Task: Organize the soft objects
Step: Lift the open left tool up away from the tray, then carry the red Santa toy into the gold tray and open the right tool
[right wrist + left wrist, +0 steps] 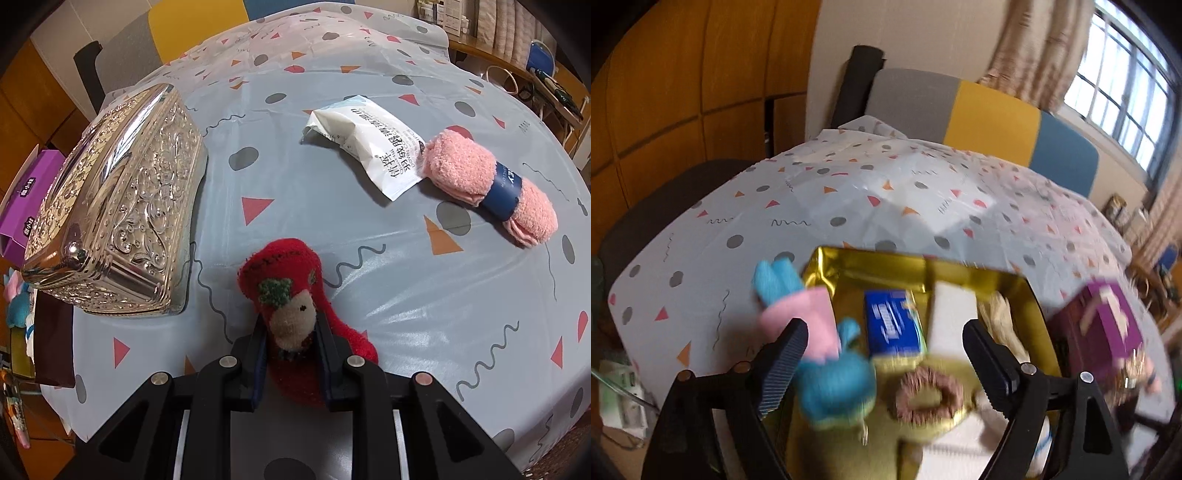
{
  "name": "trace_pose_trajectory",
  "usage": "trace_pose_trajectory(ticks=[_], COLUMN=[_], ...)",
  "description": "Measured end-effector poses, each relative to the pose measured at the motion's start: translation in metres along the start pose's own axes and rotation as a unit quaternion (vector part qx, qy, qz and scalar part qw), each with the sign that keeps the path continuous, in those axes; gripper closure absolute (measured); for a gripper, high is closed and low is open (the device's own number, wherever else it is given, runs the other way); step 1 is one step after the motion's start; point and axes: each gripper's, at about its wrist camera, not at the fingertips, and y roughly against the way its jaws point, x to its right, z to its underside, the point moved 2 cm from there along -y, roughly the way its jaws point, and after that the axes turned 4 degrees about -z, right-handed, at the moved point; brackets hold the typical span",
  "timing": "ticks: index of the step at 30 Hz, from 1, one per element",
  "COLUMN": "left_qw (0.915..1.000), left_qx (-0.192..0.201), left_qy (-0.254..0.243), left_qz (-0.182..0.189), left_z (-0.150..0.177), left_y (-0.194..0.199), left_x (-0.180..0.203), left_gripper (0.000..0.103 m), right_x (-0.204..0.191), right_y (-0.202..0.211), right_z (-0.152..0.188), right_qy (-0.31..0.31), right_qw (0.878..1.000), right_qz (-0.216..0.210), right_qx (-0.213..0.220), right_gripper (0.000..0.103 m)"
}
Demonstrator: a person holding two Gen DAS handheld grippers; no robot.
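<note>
R gripper (290, 332) is clamped on the red knitted plush sock w/ a bird face (295, 295), just off the tabletop (332, 221). L gripper (884, 352) gapes wide w/ nothing held, above the gold-lined box (960, 269), where a blue-and-pink plush toy (827, 369) prob. lies; view's blurred. Sorting mid-way: next, carry the sock to that box w/o snagging, then the pink fluffy towel roll (487, 184).

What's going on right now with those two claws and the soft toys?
Left tool open, empty, over gold box. Right tool shut on red sock. Pink towel roll waits. Nothing blocking.
</note>
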Motion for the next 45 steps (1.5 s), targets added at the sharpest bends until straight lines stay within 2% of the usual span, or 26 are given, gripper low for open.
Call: trace_pose_trajectory(ticks=[4, 8, 11, 16, 22, 26, 32, 36, 45], left_qw=[1.0000, 0.9996, 0.9992, 0.9994, 0.9986, 0.9960, 0.9951, 0.9946, 0.9948], left_qx=[-0.006, -0.006, -0.005, -0.008, 0.001, 0.019, 0.020, 0.018, 0.007], left_qy=[-0.005, -0.023, -0.038, -0.033, -0.028, -0.037, -0.027, -0.022, 0.000], left_qz=[0.004, 0.013, 0.003, -0.005, -0.046, -0.079, -0.093, -0.100, -0.101], left_z=[0.031, 0.048, 0.052, 0.052, 0.049, 0.049, 0.051, 0.052, 0.056], left_y=[0.015, 0.027, 0.031, 0.037, 0.042, 0.047, 0.048, 0.048, 0.045], left_x=[0.010, 0.023, 0.032, 0.033, 0.029, 0.028, 0.021, 0.013, -0.006], left_gripper=[0.012, 0.004, 0.002, 0.000, 0.000, 0.000, 0.000, 0.000, 0.000], right_x=[0.002, 0.008, 0.015, 0.021, 0.006, -0.024, -0.100, -0.150, -0.234], right_y=[0.003, 0.009, 0.012, 0.016, 0.045, 0.073, 0.100, 0.103, 0.094], right_z=[0.002, 0.002, 0.000, -0.006, -0.031, -0.049, -0.073, -0.079, -0.063], right_qy=[-0.004, -0.022, -0.047, -0.076, -0.068, -0.036, 0.057, 0.111, 0.189], right_qw=[1.000, 1.000, 0.999, 0.997, 0.996, 0.994, 0.984, 0.977, 0.961], right_qz=[0.000, -0.010, -0.023, -0.025, -0.034, -0.054, -0.103, -0.122, -0.169], right_qx=[0.006, 0.010, 0.013, 0.011, 0.054, 0.093, 0.133, 0.134, 0.115], right_gripper=[0.081, 0.083, 0.084, 0.084, 0.085, 0.085, 0.084, 0.085, 0.085])
